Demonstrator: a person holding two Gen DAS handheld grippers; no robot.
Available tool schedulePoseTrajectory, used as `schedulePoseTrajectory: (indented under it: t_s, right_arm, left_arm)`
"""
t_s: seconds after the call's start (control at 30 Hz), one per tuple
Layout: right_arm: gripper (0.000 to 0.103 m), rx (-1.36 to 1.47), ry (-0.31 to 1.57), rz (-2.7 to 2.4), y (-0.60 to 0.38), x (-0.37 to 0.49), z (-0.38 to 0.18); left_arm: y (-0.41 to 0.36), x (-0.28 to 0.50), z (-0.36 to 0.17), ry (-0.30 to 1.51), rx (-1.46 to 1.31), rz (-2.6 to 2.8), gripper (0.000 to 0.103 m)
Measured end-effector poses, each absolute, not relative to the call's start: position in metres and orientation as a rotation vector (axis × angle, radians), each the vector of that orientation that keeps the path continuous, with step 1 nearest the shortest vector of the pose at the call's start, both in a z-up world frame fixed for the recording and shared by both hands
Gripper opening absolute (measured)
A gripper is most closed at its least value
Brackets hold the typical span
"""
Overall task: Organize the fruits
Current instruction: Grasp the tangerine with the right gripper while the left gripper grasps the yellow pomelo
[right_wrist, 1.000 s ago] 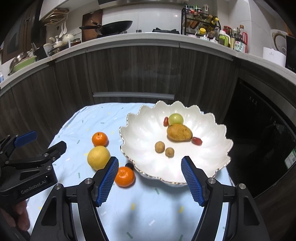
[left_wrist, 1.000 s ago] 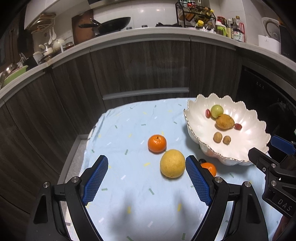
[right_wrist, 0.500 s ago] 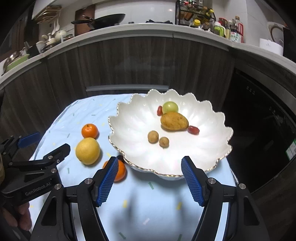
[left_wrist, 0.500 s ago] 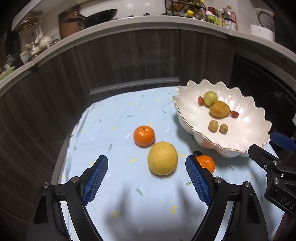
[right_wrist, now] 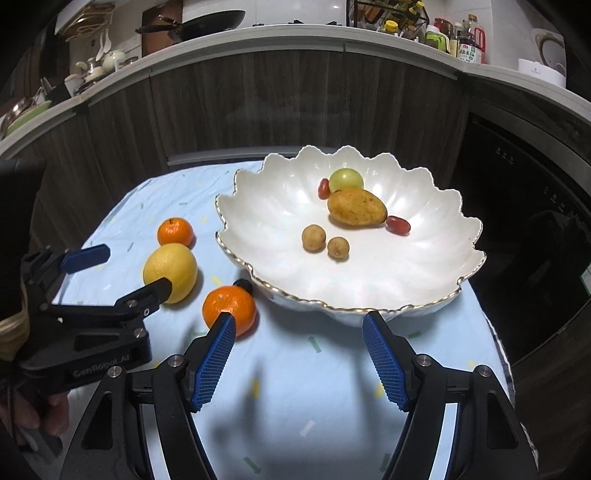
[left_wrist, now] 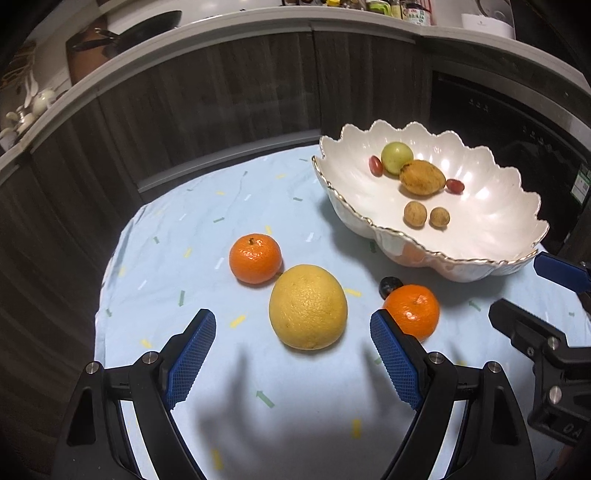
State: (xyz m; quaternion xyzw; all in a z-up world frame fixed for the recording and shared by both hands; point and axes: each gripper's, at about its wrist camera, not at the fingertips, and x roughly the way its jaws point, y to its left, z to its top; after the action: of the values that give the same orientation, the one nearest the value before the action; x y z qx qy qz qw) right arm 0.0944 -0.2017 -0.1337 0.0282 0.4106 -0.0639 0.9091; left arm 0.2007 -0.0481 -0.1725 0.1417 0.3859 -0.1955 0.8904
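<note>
Fruit lies loose on the tabletop [left_wrist: 258,424] ahead of the left claw [left_wrist: 293,349], which is spread wide and holds nothing; the grapefruit [left_wrist: 308,306] sits just beyond the gap between its blue pads. An orange [left_wrist: 255,258] touches the grapefruit's far side. A second orange [left_wrist: 413,310] lies beside the right pad, with a small dark fruit [left_wrist: 389,286] against it.

The right claw [right_wrist: 299,354] is also spread wide and empty, hovering near the front rim of the bowl [right_wrist: 258,221]; its left pad overlaps the second orange in view (whether they touch I cannot tell). The scalloped white bowl has a gold edge and holds a mango [right_wrist: 356,206], a green fruit [right_wrist: 345,180], two red grapes and two small brown fruits, all clustered near its middle.

A pale blue cloth with small coloured flecks covers the tabletop. Behind it runs a curved wall of dark wood cabinets under a light counter [right_wrist: 295,35], which carries a wok [right_wrist: 207,22], crockery and bottles [right_wrist: 465,42]. A dark appliance front [right_wrist: 524,206] stands at right.
</note>
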Motion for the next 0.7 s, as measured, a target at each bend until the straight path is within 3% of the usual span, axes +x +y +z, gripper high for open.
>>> schedulePoseTrajectory:
  t_s: [0.7]
  right_arm:
    - [0.072, 0.015, 0.907, -0.015, -0.174, 0.115, -0.17]
  left_arm:
    - [-0.05, 0.226, -0.2, 0.853, 0.334, -0.505, 0.083]
